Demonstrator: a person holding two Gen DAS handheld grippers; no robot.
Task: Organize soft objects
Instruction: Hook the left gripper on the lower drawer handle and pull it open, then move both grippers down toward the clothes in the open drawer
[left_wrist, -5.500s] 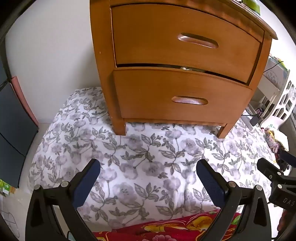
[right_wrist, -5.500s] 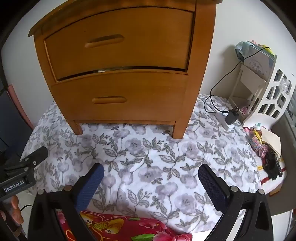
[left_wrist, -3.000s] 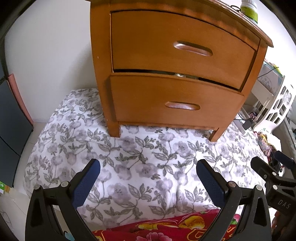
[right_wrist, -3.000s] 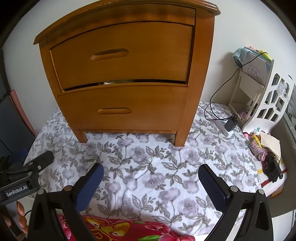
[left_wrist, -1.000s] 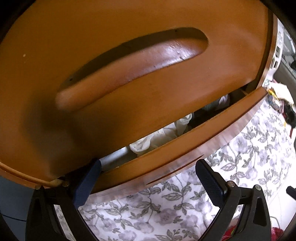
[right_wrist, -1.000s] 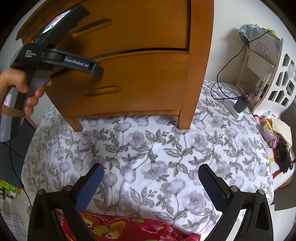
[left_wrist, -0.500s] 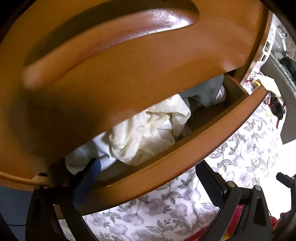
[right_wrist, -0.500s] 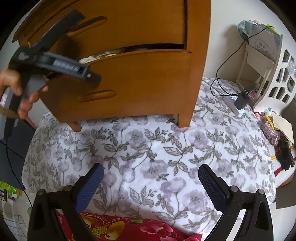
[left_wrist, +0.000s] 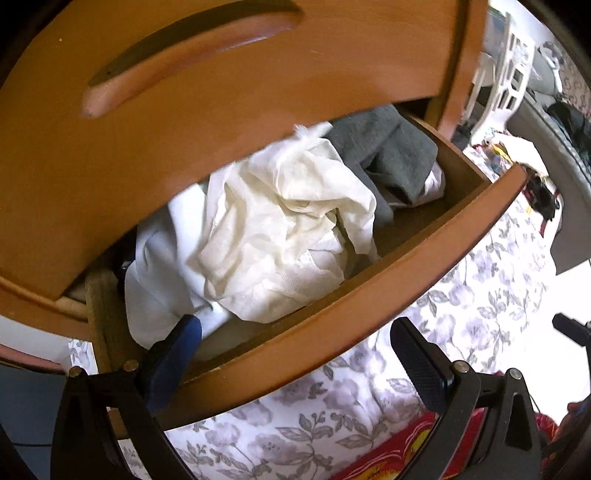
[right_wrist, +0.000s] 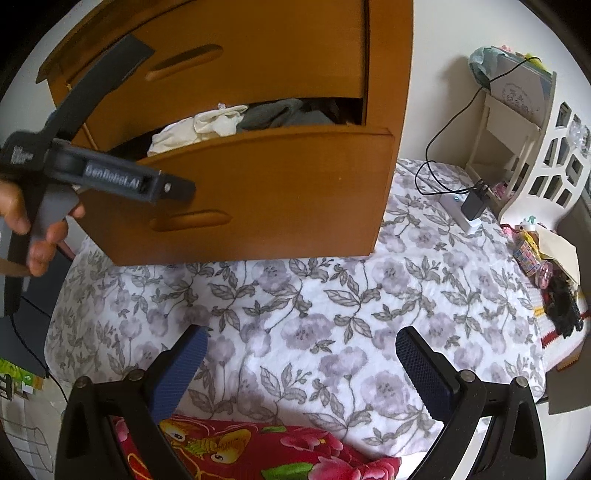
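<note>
at the lower drawer (left_wrist: 332, 325) — now drawn open, cream cloth (left_wrist: 280, 229) exposed. my left gripper (left_wrist: 295, 354) straddles its front, jaws apart; right gripper (right_wrist: 301, 365) idle, apart — sorting can start.

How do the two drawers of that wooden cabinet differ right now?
The lower drawer is pulled out, with cream and grey clothes heaped inside; the upper drawer sits shut, its contents hidden. The left gripper straddles the lower drawer's front edge, one finger inside; nothing touches the upper drawer. Both share the same orange-brown wood, curved fronts and carved slot handles.
</note>
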